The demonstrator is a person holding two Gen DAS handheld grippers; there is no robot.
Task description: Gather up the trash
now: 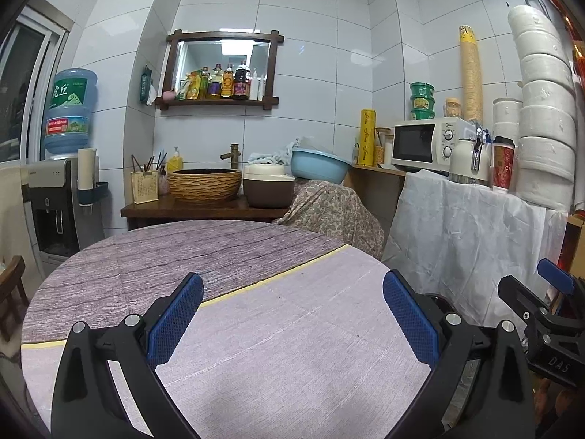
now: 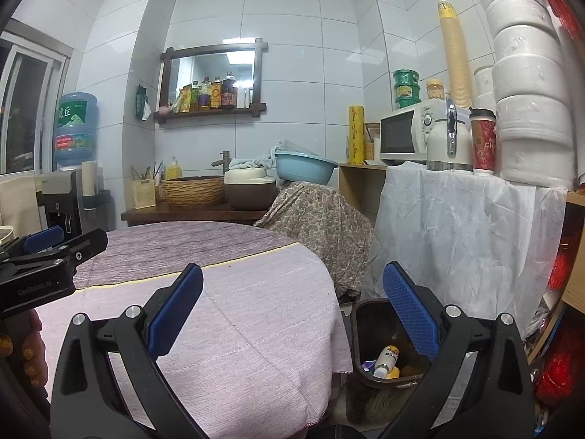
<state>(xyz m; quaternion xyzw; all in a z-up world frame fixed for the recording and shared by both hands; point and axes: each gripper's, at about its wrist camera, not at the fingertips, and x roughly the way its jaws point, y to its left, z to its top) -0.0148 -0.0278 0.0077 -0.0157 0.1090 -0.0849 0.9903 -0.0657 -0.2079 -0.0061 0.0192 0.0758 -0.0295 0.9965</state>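
**Both grippers empty over a round table, trash lying in the bin beside it**

The left gripper (image 1: pixel 292 314) hovers above a round table (image 1: pixel 256 329) covered in a pale purple cloth, its blue-padded jaws spread wide with nothing between them. The right gripper (image 2: pixel 292 307) hangs over the table's right edge, jaws likewise spread and empty. Just below that edge, on the floor, stands a dark brown trash bin (image 2: pixel 365 329). Inside it lies the trash — a small white bottle (image 2: pixel 387 360) with a red and yellow label, resting on yellow and purple scraps that are too small to identify. Behind the table, a white microwave (image 1: pixel 424 142) sits on a counter draped in white sheeting, and a blue basin (image 1: pixel 318 164) rests near a woven sink bowl (image 1: pixel 204 183).
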